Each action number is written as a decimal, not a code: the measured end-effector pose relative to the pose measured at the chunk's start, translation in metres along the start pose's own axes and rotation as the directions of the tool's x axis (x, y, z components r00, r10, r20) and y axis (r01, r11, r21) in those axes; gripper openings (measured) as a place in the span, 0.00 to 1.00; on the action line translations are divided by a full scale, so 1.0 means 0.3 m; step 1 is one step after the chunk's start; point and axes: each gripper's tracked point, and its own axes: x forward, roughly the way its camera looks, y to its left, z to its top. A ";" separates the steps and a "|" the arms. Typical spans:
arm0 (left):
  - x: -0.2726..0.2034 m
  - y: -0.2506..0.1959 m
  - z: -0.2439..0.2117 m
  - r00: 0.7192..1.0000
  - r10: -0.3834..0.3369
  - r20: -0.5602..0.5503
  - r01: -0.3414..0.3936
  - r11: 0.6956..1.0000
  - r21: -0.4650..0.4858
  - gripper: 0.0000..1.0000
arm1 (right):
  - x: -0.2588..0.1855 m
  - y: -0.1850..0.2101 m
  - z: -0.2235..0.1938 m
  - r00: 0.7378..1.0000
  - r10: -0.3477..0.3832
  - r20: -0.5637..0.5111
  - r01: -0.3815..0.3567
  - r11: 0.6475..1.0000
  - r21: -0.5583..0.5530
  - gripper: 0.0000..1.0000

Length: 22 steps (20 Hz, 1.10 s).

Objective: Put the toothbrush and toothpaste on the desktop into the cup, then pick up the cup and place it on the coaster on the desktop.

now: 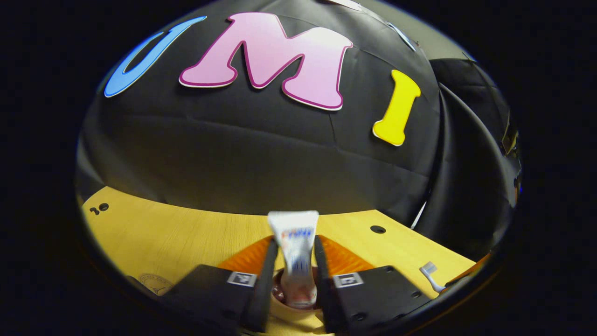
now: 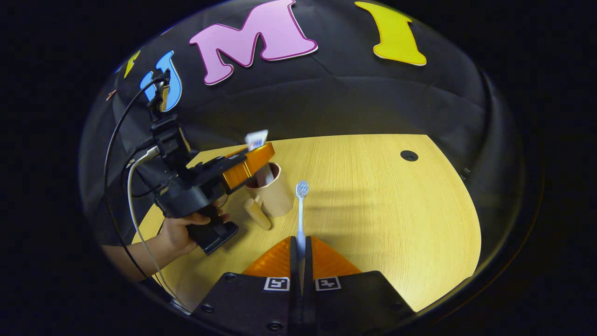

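Orange ribbed fingers (image 1: 268,261) of the left gripper (image 1: 295,268) press both sides of the white squeeze-tube of toothpaste (image 1: 295,254), w/ its flat crimped end up and its cap end down inside the mouth of the beige round cup (image 1: 280,305). Tube stands roughly upright, slightly blurred in the left gripper view. From the right gripper view the same left gripper (image 2: 254,158) hangs over the cup (image 2: 273,193), angled down, a person's hand (image 2: 179,233) wrapped round its black handle, cables trailing off the back. Tube top (image 2: 256,139) pokes above the orange fingers, lower part inside the cup.

Right gripper (image 2: 301,254): fingers narrow, nearly closed, pinched on the handle of the pale blue-and-white toothbrush (image 2: 301,210). Brush points away from the gripper, bristle head out front, just right of the cup. Can't tell if the head touches the yellow wood-grain desktop (image 2: 382,210) or sits a bit above it.

Cup stands on the desktop toward the left side, w/ a beige stubby handle sticking out toward the camera on its near-left side. In the left gripper view, the toothbrush head (image 1: 429,270) shows at the right edge.
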 end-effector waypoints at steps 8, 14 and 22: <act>-0.282 0.102 0.195 0.985 0.138 0.100 -0.138 0.990 -0.011 0.99 | 0.047 0.036 0.242 0.990 0.019 0.143 -0.019 1.000 0.004 0.05; -0.551 0.176 0.145 0.971 0.233 0.053 -0.225 0.967 -0.115 0.99 | 0.145 0.134 0.435 0.953 0.102 0.284 -0.098 0.995 -0.031 0.05; -0.691 0.263 0.036 0.951 0.308 -0.013 -0.306 0.937 -0.172 0.98 | 0.329 0.207 0.534 0.881 0.186 0.435 -0.199 0.980 -0.017 0.05</act>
